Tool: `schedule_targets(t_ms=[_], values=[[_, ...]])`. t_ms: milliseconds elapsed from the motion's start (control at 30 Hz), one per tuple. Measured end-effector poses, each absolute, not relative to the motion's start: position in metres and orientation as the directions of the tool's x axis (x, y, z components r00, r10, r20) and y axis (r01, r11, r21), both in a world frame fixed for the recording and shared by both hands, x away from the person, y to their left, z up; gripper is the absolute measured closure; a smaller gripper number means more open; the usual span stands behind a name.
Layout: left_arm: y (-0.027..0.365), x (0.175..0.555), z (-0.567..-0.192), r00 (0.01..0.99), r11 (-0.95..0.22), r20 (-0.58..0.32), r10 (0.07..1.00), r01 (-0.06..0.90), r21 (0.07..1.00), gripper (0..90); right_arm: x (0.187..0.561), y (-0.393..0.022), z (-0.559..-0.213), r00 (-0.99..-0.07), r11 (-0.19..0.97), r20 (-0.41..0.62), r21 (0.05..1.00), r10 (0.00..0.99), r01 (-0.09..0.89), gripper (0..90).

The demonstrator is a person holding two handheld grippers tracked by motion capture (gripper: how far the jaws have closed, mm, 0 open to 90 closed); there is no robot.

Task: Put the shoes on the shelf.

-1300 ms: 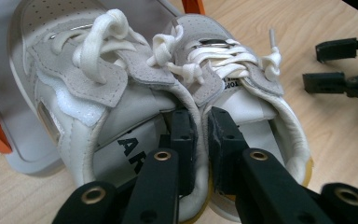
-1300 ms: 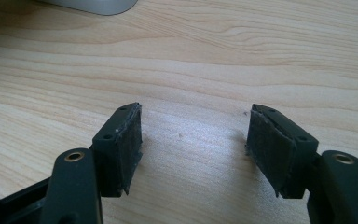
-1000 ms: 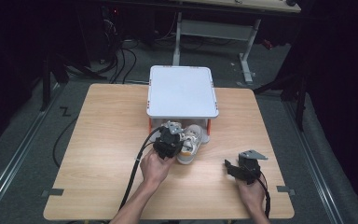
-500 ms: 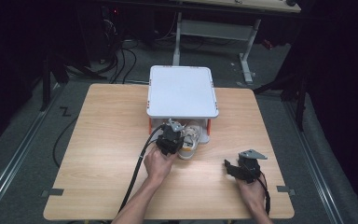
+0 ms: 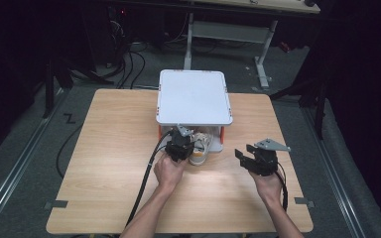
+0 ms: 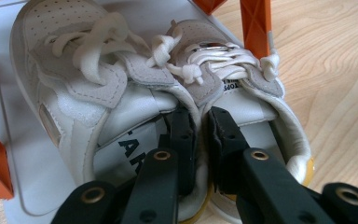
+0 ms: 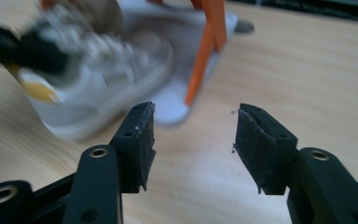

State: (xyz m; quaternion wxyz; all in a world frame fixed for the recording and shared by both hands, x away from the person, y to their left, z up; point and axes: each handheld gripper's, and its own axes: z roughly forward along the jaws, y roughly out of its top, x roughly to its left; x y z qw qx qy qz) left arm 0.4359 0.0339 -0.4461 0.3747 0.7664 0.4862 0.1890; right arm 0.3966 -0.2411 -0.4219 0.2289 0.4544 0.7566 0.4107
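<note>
A pair of white sneakers (image 5: 202, 150) sits at the front of a white stand (image 5: 193, 96) with orange legs, partly under its top. The left gripper (image 5: 180, 145) is shut on the two inner collars, pinching the left shoe (image 6: 74, 93) and the right shoe (image 6: 256, 102) together between its jaws (image 6: 200, 135). The right gripper (image 5: 245, 156) hangs above the table to the right of the shoes. Its jaws (image 7: 193, 149) stand apart with nothing between them and have just been closing.
The stand's lower white tray (image 6: 9, 154) holds the shoes between orange legs (image 6: 256, 23). One orange leg (image 7: 205, 51) is straight ahead of the right gripper. Bare wooden table (image 5: 104, 148) lies to both sides. A black cable (image 5: 146, 173) trails from the left gripper.
The right gripper has lifted off the table and its jaws stand narrower. The left gripper has edged the shoes slightly toward the stand.
</note>
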Motion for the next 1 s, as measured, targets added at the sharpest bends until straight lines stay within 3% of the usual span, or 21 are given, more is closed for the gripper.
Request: schedule_targets(t_ms=[267,500,1000], values=[[0.036,0.440,-0.448,0.441,-0.229,-0.080,0.894,0.603,0.764,80.7,0.410,-0.230,-0.374,-0.548,0.203,0.085,0.873,0.832,0.443,55.1],[0.035,0.442,-0.449,0.436,-0.224,-0.077,0.897,0.596,0.771,80.3,0.430,-0.211,-0.347,-0.578,0.217,0.069,0.886,0.813,0.410,58.9],[0.035,0.445,-0.451,0.419,-0.214,-0.063,0.906,0.582,0.785,75.2,0.485,-0.145,-0.335,-0.596,0.280,0.025,0.866,0.803,0.414,61.7]])
